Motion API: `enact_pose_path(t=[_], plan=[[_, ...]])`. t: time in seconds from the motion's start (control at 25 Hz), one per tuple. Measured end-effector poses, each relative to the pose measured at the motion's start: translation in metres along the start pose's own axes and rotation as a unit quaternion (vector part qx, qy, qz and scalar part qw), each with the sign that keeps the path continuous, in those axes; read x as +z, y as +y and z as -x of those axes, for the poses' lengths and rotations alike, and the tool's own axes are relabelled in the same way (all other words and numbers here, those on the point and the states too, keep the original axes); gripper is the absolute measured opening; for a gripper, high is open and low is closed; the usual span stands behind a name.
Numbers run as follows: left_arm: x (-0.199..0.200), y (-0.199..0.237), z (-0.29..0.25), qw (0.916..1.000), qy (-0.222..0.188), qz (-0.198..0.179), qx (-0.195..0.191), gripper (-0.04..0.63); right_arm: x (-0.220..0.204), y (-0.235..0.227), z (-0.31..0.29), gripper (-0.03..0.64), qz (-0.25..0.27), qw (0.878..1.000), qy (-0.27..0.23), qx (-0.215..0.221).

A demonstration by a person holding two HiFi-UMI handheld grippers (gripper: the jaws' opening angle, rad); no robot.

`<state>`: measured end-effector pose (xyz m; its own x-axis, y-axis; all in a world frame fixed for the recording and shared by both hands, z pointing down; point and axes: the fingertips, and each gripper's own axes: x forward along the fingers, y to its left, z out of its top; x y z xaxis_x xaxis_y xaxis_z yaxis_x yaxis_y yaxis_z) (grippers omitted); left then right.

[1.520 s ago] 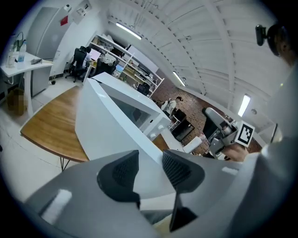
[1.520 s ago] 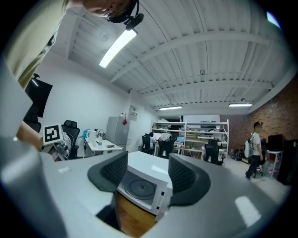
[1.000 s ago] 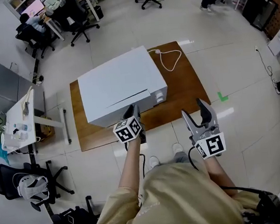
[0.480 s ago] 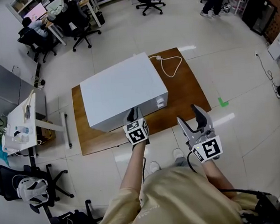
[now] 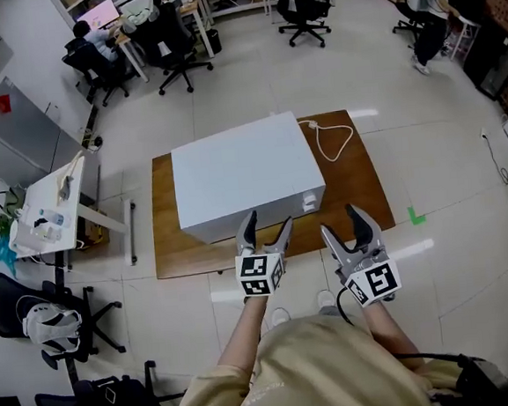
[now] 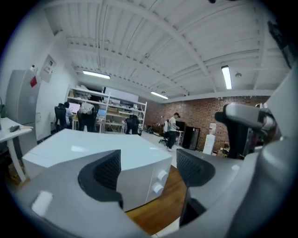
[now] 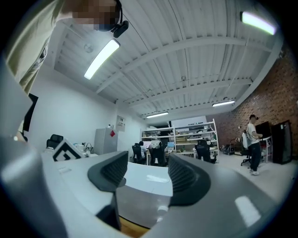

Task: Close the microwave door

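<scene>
Microwave door seemingly shut; left tongs opening, empty.

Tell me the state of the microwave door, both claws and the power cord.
microwave door: closed, flush with the front.
left claw: opening, nothing between its jaws.
right claw: open, empty.
power cord: lying in a loose loop on the wooden board.

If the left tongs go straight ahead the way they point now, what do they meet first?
The left tongs, opening and empty, would most likely meet the microwave front near its knobs; how far is unclear.
</scene>
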<state>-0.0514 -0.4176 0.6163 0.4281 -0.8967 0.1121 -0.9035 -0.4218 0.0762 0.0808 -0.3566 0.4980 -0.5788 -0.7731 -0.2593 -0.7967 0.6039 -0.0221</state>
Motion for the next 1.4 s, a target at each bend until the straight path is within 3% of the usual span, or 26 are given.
enact_pose_path(t=[0.16, 0.2, 0.24, 0.32, 0.56, 0.68, 1.0, 1.12, 1.4], plan=[[0.031, 0.006, 0.072, 0.9939, -0.066, -0.059, 0.066, 0.357, -0.004, 0.004, 0.012, 0.266, 0.004, 1.000, -0.017, -0.002], [0.033, 0.007, 0.088, 0.9917, -0.073, -0.071, 0.078, 0.357, -0.004, 0.005, 0.014, 0.306, 0.009, 1.000, -0.023, -0.003], [0.033, 0.011, 0.101, 0.9898, -0.076, -0.083, 0.088, 0.357, -0.004, 0.007, 0.015, 0.433, 0.009, 1.000, -0.030, 0.002], [0.027, 0.027, 0.120, 0.9856, -0.069, -0.106, 0.111, 0.380, -0.005, 0.012, 0.016, 0.480, -0.004, 0.999, -0.041, 0.014], [0.040, 0.034, 0.161, 0.9748, -0.109, -0.102, 0.166, 0.400, -0.028, 0.002, 0.039, 0.450, -0.005, 1.000, -0.017, -0.012], [0.036, 0.028, 0.151, 0.9738, -0.102, -0.121, 0.163, 0.399, -0.035, -0.001, 0.031, 0.433, -0.006, 1.000, -0.011, -0.018], [0.035, 0.014, 0.145, 0.9753, -0.105, -0.129, 0.146, 0.399, -0.029, 0.014, 0.017, 0.429, 0.013, 1.000, -0.012, -0.009], [0.039, 0.020, 0.150, 0.9745, -0.108, -0.124, 0.152, 0.399, -0.028, 0.020, 0.017, 0.397, 0.019, 1.000, -0.008, -0.009], [0.052, 0.038, 0.157, 0.9729, -0.113, -0.113, 0.168, 0.399, -0.021, 0.021, 0.012, 0.396, 0.022, 1.000, -0.010, -0.011]])
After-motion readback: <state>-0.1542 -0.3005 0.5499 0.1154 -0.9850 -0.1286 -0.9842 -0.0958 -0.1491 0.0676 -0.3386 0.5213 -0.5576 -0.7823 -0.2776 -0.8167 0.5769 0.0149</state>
